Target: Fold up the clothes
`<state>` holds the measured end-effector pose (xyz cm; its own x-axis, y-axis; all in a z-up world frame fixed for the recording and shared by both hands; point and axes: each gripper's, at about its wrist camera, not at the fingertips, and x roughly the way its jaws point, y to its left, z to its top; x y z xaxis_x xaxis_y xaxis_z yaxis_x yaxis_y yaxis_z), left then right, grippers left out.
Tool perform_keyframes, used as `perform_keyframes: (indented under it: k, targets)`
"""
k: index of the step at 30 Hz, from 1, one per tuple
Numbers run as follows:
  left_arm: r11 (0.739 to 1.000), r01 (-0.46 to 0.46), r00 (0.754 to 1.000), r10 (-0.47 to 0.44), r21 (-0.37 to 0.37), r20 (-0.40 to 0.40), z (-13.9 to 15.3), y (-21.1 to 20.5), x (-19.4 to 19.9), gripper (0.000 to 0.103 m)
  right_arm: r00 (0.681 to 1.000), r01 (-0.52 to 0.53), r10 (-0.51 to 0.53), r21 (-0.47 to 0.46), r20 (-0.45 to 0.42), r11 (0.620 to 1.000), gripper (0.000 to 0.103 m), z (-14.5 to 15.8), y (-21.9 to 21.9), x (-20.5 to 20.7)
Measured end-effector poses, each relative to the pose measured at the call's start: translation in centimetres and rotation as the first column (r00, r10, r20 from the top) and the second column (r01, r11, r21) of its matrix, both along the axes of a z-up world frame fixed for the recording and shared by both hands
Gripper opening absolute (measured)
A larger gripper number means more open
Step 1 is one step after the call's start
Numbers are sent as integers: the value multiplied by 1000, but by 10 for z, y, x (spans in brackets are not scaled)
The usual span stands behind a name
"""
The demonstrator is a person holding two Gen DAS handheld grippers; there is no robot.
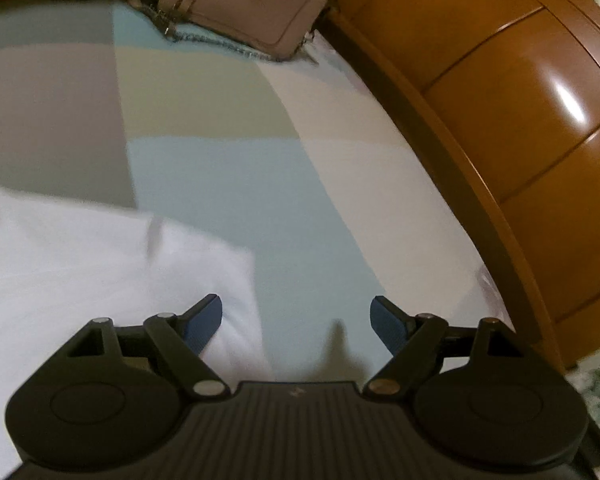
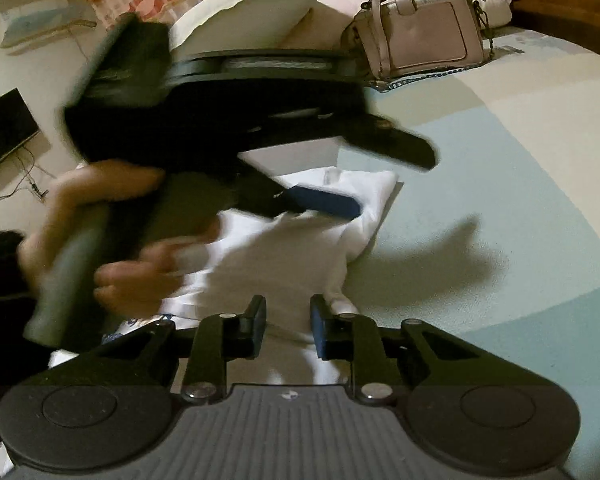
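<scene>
A white garment point(image 2: 284, 248) lies bunched and partly folded on the pastel-block bed sheet point(image 2: 500, 184). My right gripper point(image 2: 288, 312) hovers over its near edge, jaws a narrow gap apart, with cloth showing below them and nothing pinched. A hand point(image 2: 112, 240) holds my left gripper point(image 2: 394, 184), blurred, above the garment's far end, its blue pad point(image 2: 328, 200) over the cloth. In the left wrist view the left gripper point(image 1: 296, 316) stands wide open and empty, with the garment point(image 1: 100, 264) under its left finger and bare sheet point(image 1: 240, 184) ahead.
A pink handbag point(image 1: 252, 4) with a chain strap sits at the far end of the bed, also seen as the handbag point(image 2: 420, 32) beside pillows point(image 2: 244, 4). A wooden headboard point(image 1: 520, 100) runs along the right. A dark screen point(image 2: 4, 128) hangs on the wall.
</scene>
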<state>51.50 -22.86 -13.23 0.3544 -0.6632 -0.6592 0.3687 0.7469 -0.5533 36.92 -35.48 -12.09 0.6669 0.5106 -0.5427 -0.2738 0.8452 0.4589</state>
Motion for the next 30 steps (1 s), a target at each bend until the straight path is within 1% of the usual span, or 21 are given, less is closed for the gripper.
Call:
perform_keyframes:
  k: [3,5,6,7,8,9,11,13,15,16,19,22,23,27,29,30]
  targets:
    - [999,-39,999,39,0,15,0,-6,13,83,1000,-6,6,-23,8,1000,27,2,2,0]
    - [998,-60,998,59,25,18,7,-4,12,82,1000,-10,10,-13,10,1000,30,2,1,-1]
    - [998,-57,998,56,36,33,13,1,7,82,1000,-12,12,-7,11,1000,35,3,1,-2]
    - [998,-50,997,48,46,54,20,7,-1,82,1000,-14,14,4,14,1000,46,5,0,-3]
    - [997,-49,996,44,63,75,27,17,-9,82,999,-17,16,14,31,1000,54,9,-1,-5]
    - [995,-50,994,42,83,96,35,27,-19,82,998,-11,10,15,61,1000,70,14,-2,-10]
    - [988,-67,989,48,139,140,53,48,-35,83,992,18,-18,-4,125,1000,84,24,-4,-19]
    - [973,-96,980,56,212,190,65,70,-52,83,985,68,-62,-31,163,997,84,30,-5,-25]
    - [959,-123,974,67,257,216,70,94,-70,84,979,101,-89,-53,183,994,84,32,-5,-28]
    - [957,-131,975,77,260,208,71,106,-76,84,978,109,-96,-63,185,992,84,31,-3,-28]
    - [960,-142,980,102,242,170,59,125,-85,84,980,117,-100,-89,173,989,84,29,4,-22]
    - [957,-145,981,106,252,164,43,128,-85,84,981,123,-107,-92,163,988,84,26,2,-18]
    - [952,-152,979,108,265,173,37,126,-83,84,980,133,-116,-94,164,987,84,25,0,-17]
    - [916,-208,964,132,343,230,16,115,-71,84,975,166,-149,-97,165,981,85,26,-7,-20]
    - [903,-228,955,133,366,265,14,108,-64,90,973,182,-166,-88,159,979,85,26,-11,-18]
    - [891,-236,950,127,388,286,15,103,-62,90,972,190,-176,-81,156,978,85,25,-14,-18]
